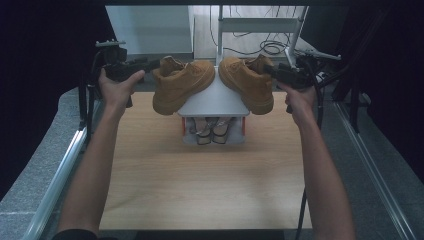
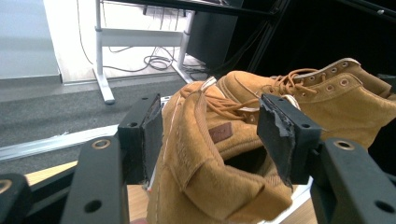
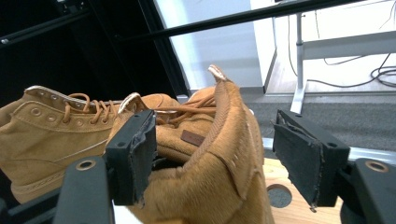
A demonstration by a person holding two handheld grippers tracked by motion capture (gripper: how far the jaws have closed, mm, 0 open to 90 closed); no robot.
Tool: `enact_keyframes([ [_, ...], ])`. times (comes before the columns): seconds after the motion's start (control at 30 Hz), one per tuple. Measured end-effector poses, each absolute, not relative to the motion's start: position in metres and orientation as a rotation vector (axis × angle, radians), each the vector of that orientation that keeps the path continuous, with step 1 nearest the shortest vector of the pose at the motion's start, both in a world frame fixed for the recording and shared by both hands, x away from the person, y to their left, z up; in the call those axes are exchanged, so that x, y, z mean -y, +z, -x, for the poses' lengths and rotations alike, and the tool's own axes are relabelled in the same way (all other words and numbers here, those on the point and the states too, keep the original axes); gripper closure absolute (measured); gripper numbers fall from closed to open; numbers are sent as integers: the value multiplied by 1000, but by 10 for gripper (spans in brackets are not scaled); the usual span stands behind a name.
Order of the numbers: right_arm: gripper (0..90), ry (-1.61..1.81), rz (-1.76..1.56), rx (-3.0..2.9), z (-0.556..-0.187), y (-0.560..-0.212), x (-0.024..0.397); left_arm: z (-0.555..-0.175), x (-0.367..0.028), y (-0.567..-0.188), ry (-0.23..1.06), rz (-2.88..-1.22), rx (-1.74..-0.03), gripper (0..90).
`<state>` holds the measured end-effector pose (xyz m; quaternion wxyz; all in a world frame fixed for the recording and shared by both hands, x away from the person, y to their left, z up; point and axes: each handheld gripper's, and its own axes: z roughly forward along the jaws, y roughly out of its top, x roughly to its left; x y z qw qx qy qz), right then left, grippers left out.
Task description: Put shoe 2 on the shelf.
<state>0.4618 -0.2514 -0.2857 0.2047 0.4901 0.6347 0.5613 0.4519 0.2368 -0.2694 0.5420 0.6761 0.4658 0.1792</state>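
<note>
Left boot: tan suede boot on the left edge of the grey shelf top, toe pointing at the other boot, sole partly overhanging the edge
Right boot: matching tan boot on the right edge of the same shelf top, toe inward, the two toes near each other but apart
Left gripper: at the left boot's heel collar; in the left gripper view the collar sits between the jaws, one pad against the suede, the other pad standing clear, so the jaws are wide and not clamped
Right gripper: at the right boot's heel; its jaws are wide, heel between them, far pad clear of it
Under the shelf: sandals on the lower level
Table: wooden top
</note>
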Motion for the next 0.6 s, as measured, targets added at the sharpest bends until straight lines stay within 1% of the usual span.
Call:
enact_keyframes([
  [0.2,365,1544,-1342,-1739,-447,-284,267,-439,-248,-269,454,-1595,-1103,412],
  [0.43,498,1554,-1340,-1729,-434,-292,289,-429,-266,-279,476,-1582,-1132,448],
  [0.5,560,1551,-1335,-1738,-432,-297,294,-427,-269,-284,472,-1582,-1137,487],
  [0.6,656,1526,-1340,-1784,-433,-305,297,-426,-274,-292,465,-1588,-1148,589],
])
